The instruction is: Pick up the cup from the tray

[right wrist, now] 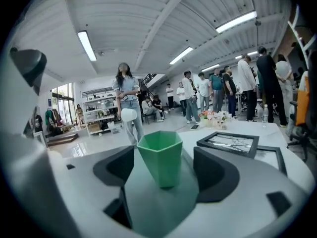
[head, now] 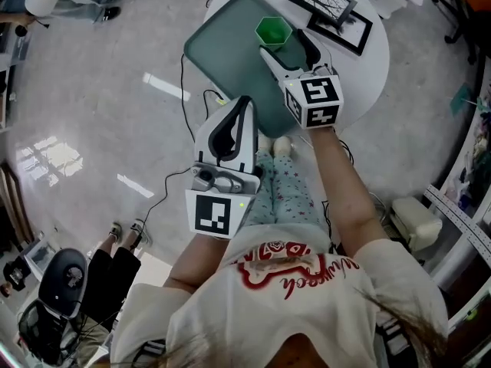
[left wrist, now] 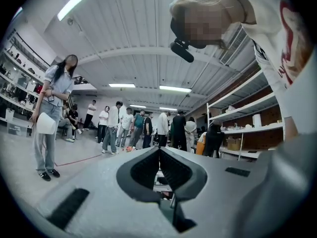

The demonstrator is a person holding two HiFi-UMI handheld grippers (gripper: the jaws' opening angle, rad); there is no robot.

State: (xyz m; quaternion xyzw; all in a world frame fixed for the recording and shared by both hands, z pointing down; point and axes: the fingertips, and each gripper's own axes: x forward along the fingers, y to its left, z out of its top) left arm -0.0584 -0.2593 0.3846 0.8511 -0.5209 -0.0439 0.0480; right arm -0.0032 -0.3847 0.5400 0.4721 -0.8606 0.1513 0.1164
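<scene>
Head view: picture frames (head: 322, 0) beside tray (head: 222, 52)

The right hand-held gripper (head: 290, 54) reaches forward on an outstretched arm, jaws wide apart; the left hand-held gripper (head: 242, 112), near the body, is closed.
</scene>
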